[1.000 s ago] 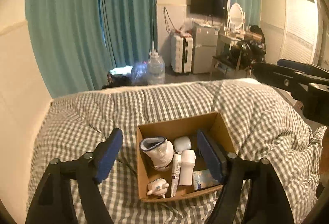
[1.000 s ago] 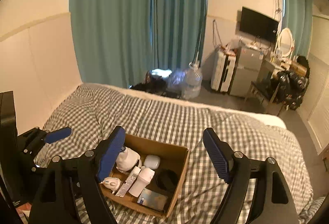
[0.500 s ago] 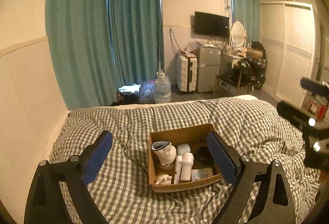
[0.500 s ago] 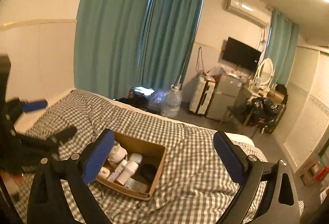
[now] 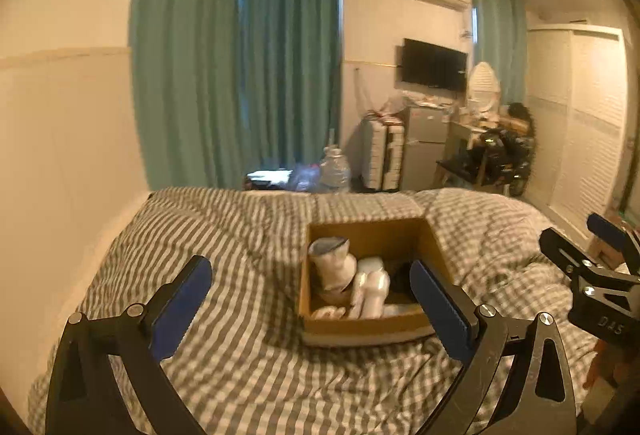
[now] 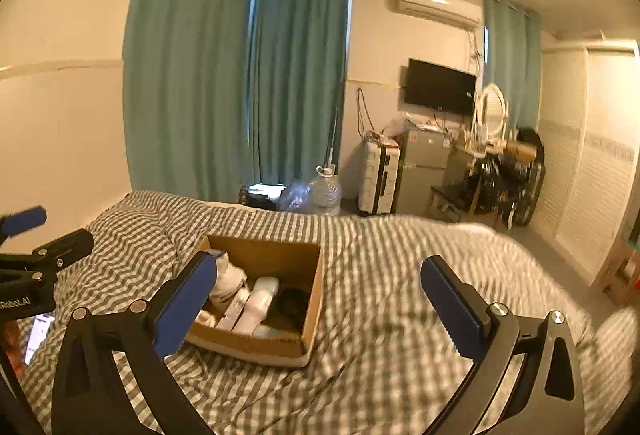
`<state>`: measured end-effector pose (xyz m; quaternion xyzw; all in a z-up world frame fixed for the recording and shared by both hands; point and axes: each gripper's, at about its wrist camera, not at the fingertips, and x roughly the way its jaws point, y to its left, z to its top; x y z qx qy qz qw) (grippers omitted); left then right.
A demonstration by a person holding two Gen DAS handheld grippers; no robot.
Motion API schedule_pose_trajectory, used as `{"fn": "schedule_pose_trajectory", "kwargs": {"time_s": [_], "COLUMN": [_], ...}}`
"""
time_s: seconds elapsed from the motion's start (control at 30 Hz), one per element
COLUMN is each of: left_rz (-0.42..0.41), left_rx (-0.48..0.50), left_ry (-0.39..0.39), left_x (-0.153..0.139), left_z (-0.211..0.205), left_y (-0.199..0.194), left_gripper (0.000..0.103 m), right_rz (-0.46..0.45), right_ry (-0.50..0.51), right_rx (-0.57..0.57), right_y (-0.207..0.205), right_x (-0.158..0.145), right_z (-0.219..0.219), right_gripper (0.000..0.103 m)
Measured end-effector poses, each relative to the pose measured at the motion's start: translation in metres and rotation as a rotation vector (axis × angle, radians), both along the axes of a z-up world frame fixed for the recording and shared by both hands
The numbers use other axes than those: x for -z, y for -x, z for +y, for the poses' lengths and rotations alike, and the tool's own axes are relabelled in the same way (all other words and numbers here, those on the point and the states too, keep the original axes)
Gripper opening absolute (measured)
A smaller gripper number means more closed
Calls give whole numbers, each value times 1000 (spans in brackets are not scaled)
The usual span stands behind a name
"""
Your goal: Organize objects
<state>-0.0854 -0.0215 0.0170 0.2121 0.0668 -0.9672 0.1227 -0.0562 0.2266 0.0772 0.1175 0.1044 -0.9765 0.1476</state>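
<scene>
An open cardboard box (image 5: 372, 229) (image 6: 316, 287) sits on a grey-checked bed. It holds several items: a white boot-shaped piece (image 5: 332, 263), a white bottle (image 5: 376, 289) (image 6: 258, 305) and a dark round thing (image 6: 292, 301). My left gripper (image 5: 310, 275) is open and empty, held back above the bed in front of the box. My right gripper (image 6: 320, 279) is open and empty, to the right of the box. Each gripper shows at the edge of the other's view.
The checked duvet (image 5: 240, 335) covers the whole bed; a cream padded wall (image 5: 60, 155) runs along the left. Beyond the foot of the bed stand teal curtains (image 6: 296, 75), a water jug (image 6: 326, 195), a suitcase (image 6: 378, 175), a small fridge and a cluttered desk.
Both grippers have pulled back and up from the box, so it looks smaller and more of the room shows. Both stayed open and empty.
</scene>
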Motion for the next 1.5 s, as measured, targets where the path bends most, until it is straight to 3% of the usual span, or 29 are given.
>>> {"fn": "schedule_pose_trajectory", "kwargs": {"time_s": [0.1,0.23,0.6,1.5], "left_rz": [-2,-70,-45,-84], "left_rx": [-8,-2,-6,-6], "left_ry": [43,96,82,51], "left_x": [26,42,37,46], "left_z": [8,16,15,14], "left_y": [1,9,1,4], "left_gripper": [102,102,103,103], "right_rz": [-33,-77,-84,-97], "right_ry": [-8,5,-43,-71], "right_rx": [0,9,26,23], "right_y": [5,10,9,7], "right_x": [22,35,44,53], "right_z": [5,16,13,9], "right_gripper": [103,103,103,103]}}
